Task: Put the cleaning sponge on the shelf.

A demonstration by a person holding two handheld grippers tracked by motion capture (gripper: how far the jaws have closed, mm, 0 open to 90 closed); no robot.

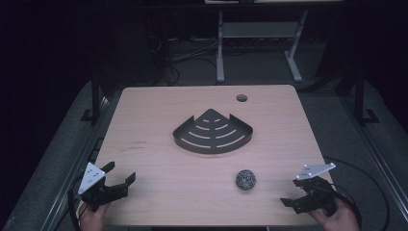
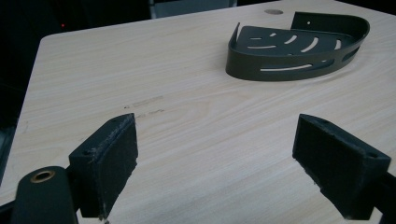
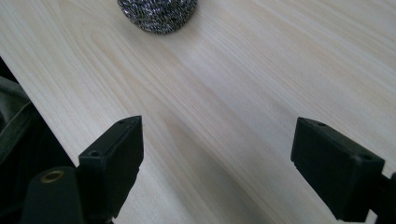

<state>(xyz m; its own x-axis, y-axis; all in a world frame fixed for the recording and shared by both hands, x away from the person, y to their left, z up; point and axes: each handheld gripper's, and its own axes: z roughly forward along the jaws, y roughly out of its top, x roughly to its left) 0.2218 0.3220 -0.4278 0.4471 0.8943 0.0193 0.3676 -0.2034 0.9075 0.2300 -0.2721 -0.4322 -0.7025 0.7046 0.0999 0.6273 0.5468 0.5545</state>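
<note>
Trouble first. Round scrub ball (image 1: 246, 179) out on the bare table (image 1: 159, 183), near the right gripper (image 1: 290, 191) but not touching it, and well apart from the dark tray (image 1: 211, 150) farther back. Could roll away at a bump from one jaw, since nothing holds a ball that round in place. Could squash and spring out of a hard pinch, being soft and bouncy by the look of it. Might snag its wire loops on the fuzzy pads (image 3: 116, 158) and then not drop free. Might also hit the low wall of the tray and bounce back out, if carried too low.

Right gripper wide open, with nothing in it, just smooth wood between the jaws and the ball (image 3: 157, 14) ahead at the top of the right gripper view. Left gripper (image 1: 121, 171) wide open too, holding nothing, resting near the left front corner, pointing toward the tray (image 2: 243, 70).

Now the looks of things. Ball made of curly silver wire, all tangled, shiny and bumpy. Tray shaped like a fan or a pie slice, dark grey, probably metal, flat floor with curved slots, short wall around it. Table of pale wood with fine straight lines, smooth and a bit slippery looking. Jaws black and blocky, with rough flat pads.
</note>
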